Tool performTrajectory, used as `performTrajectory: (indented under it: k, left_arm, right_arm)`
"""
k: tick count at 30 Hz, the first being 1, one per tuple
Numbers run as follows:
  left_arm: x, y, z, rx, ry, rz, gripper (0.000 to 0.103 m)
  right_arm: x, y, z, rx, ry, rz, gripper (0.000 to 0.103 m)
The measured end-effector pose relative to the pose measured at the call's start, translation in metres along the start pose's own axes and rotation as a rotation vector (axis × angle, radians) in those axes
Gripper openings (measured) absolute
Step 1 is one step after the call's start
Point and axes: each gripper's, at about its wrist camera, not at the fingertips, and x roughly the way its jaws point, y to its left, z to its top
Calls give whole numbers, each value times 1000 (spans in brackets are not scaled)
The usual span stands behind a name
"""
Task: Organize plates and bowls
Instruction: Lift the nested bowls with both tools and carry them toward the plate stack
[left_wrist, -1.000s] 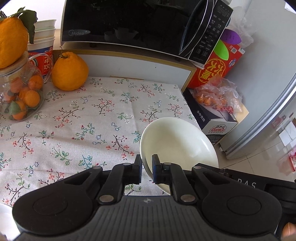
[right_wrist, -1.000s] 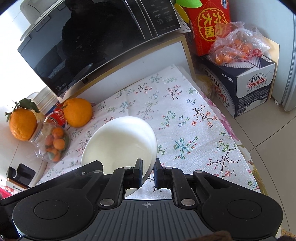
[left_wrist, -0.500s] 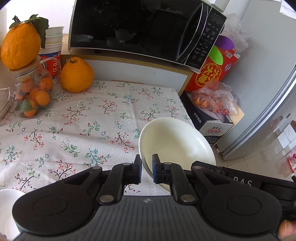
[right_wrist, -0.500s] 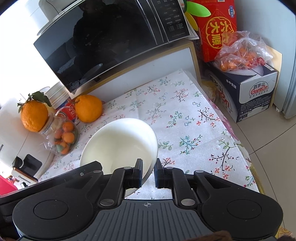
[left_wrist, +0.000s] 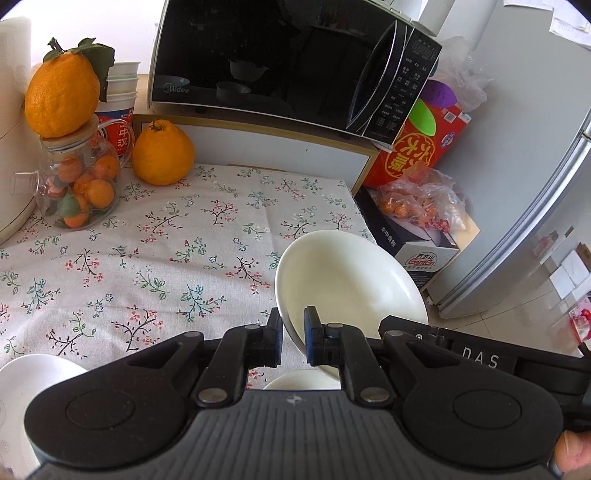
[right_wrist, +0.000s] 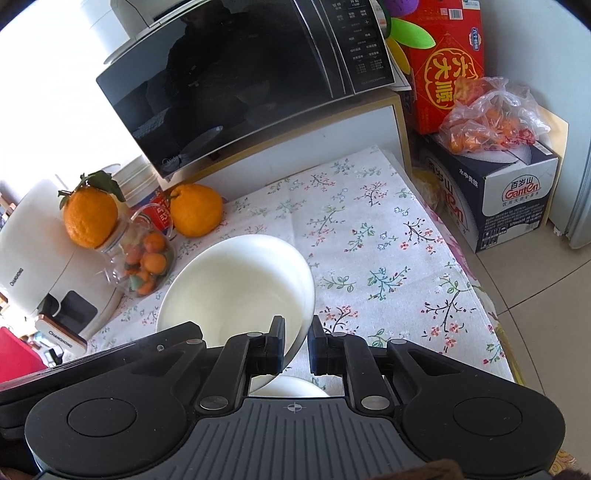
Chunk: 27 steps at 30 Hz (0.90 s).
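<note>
Both grippers hold one white bowl (left_wrist: 347, 280) above the floral tablecloth. My left gripper (left_wrist: 293, 341) is shut on its left rim. My right gripper (right_wrist: 297, 347) is shut on its right rim; the bowl (right_wrist: 236, 288) fills the middle of the right wrist view. A second white dish (left_wrist: 303, 380) shows just below the held bowl, between the fingers, and also in the right wrist view (right_wrist: 291, 386). Another white dish (left_wrist: 33, 373) lies at the lower left of the left wrist view.
A black microwave (left_wrist: 288, 62) stands on a shelf at the back. Two large oranges (left_wrist: 162, 153) and a glass jar of small fruit (left_wrist: 77, 181) sit at the back left. A white appliance (right_wrist: 40, 254) is at the left. Boxes (right_wrist: 498, 184) stand right of the table.
Both grippers have pulled back and up with the bowl. More of the table has come into view, with two white dishes appearing at the bottom edge.
</note>
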Motion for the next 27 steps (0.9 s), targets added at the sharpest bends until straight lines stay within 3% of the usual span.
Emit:
performTrajectory:
  k: [11,27]
  left_arm:
    - [-19,2,-14,-6,1,-8,11]
    - [-24,-3,-47,74,63,15,13]
  right_arm:
    - [-19,9,-12,-60,0,30,13]
    - [-27,10,-47,-86,64,-15,16]
